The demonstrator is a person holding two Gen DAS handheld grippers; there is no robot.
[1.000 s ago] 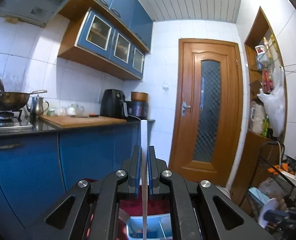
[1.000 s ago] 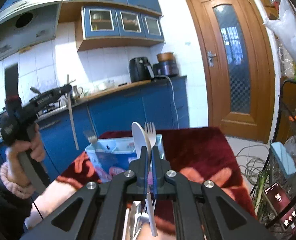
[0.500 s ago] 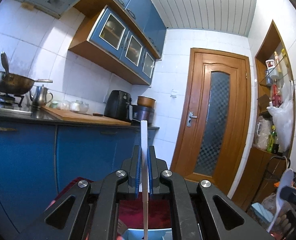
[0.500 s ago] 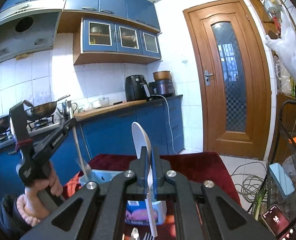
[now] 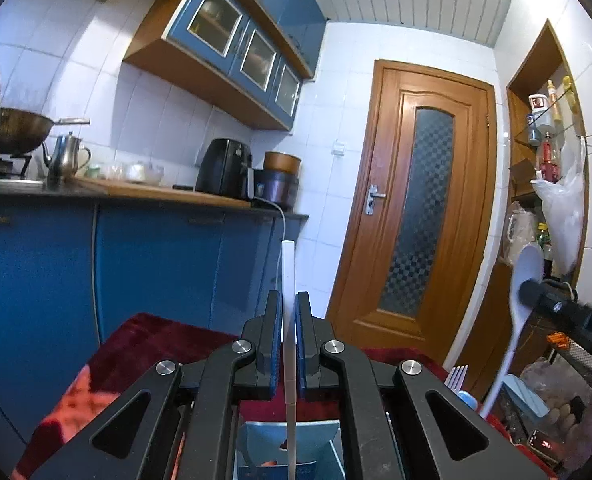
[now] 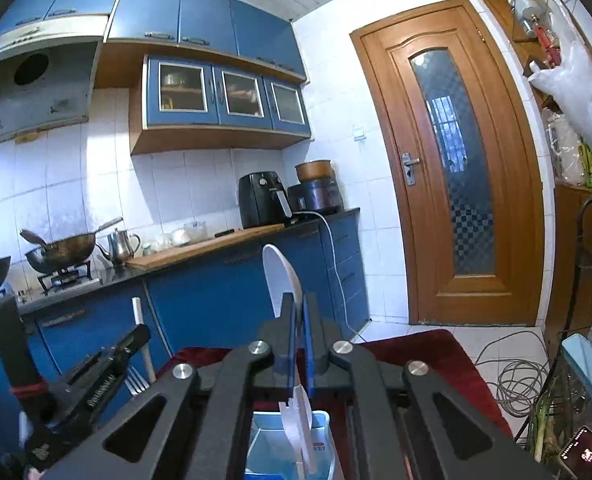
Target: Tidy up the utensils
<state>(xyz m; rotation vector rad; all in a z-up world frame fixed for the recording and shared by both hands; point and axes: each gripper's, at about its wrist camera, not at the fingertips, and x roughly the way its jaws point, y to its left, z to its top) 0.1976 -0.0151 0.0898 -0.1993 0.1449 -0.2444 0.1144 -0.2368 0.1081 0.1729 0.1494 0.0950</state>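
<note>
Both utensils stand upright directly above the blue-and-white box (image 6: 288,446) on the red-clothed tabletop (image 5: 144,344), the left hand-held gripper (image 5: 289,344) clamped on a white chopstick (image 5: 288,276), the right hand-held gripper (image 6: 299,344) clamped on a white spoon (image 6: 280,276).

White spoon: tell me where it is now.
The white spoon is clamped upright in the right gripper, above the blue container on the red cloth.
</note>
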